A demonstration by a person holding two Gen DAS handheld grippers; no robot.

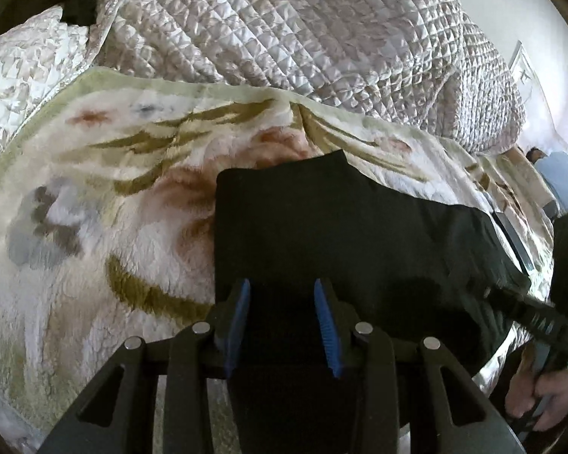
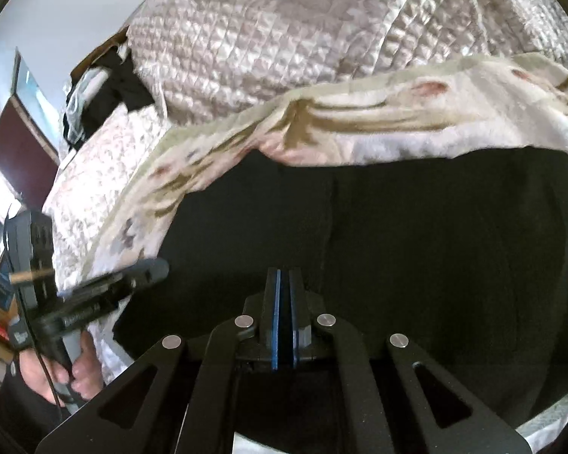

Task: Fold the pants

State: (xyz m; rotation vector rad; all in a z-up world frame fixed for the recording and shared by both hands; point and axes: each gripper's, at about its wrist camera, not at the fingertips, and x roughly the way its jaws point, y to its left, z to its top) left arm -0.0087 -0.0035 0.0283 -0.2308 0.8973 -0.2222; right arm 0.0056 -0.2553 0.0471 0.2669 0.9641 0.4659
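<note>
Each camera rides its own gripper and looks forward and steeply down along the fingers, close over the black pants (image 1: 340, 234) on a floral blanket (image 1: 106, 204). Both views share the pants, the blanket and the quilt (image 2: 269, 38) behind, and each catches the other gripper at its edge.

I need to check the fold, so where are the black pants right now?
The pants lie on the floral blanket, right of centre in the left wrist view and just below the quilt.
</note>
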